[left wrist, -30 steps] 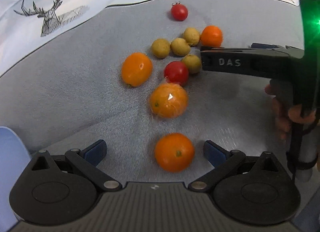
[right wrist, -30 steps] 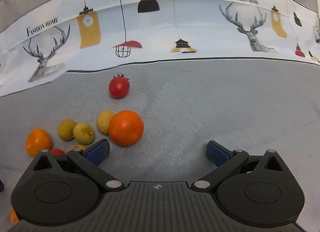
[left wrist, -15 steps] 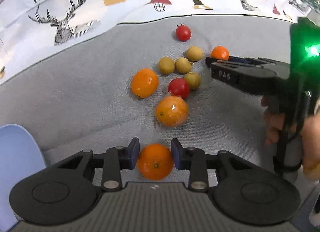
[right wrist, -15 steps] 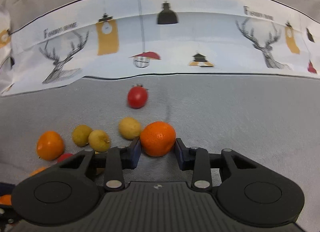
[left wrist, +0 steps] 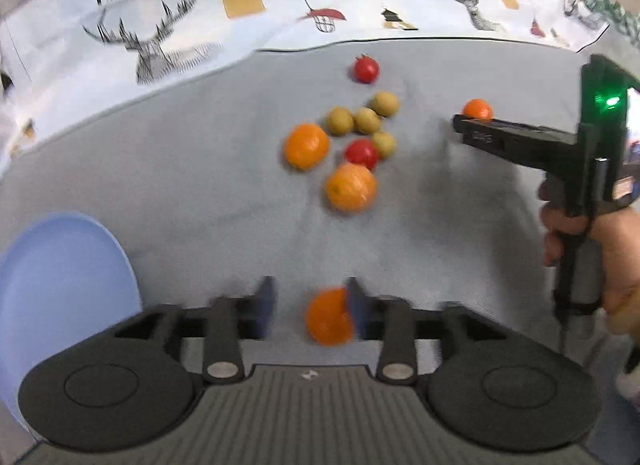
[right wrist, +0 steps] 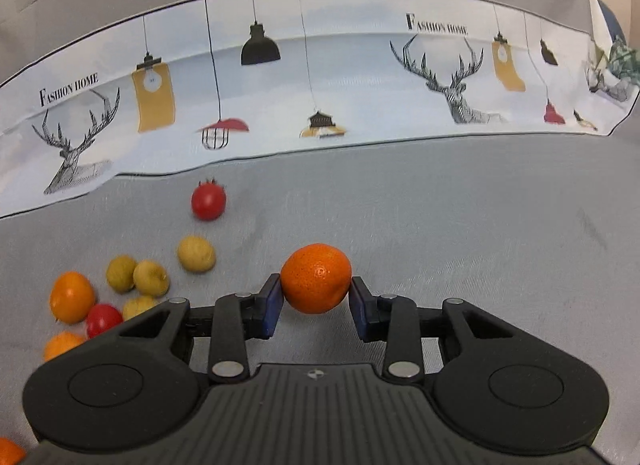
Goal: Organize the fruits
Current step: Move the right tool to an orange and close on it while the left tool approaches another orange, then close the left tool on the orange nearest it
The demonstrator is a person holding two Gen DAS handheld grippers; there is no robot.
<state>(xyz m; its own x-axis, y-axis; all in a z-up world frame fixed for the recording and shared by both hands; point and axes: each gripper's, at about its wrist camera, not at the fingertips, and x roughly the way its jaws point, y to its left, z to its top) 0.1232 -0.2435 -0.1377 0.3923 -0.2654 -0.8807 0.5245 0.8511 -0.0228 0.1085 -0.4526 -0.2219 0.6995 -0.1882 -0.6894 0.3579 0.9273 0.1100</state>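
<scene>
1. Right gripper (right wrist: pixel 316 297): a second ago its fingers stood wide beside the pile; now they are closed on a mandarin (right wrist: pixel 316 277), pads touching both flanks. The fruit has left the pile and sits lifted to the right of it — in the left view it shows at the gripper's tip, apart from the other fruit.

2. Left gripper (left wrist: pixel 310 307): wide a second ago, then closed around a near orange (left wrist: pixel 329 317) half a second ago. Now that orange touches only the right pad; a gap shows between it and the left finger (left wrist: pixel 264 305). The frame is blurred, so I cannot tell whether the grip is firm or slipping.

3. Pile: two oranges, two tomatoes and four small yellow-brown fruits rest on the grey cloth (left wrist: pixel 200 185), far of the left gripper. One tomato (left wrist: pixel 365 69) lies alone at the far edge.

4. Plate (left wrist: pixel 60 285): blue, near left, beside the left gripper — more of it is in view than before. Nothing lies on the part that shows.

5. Judgement: both grippers have each taken a fruit; the left hold is the risk. Sorting has barely begun.
</scene>
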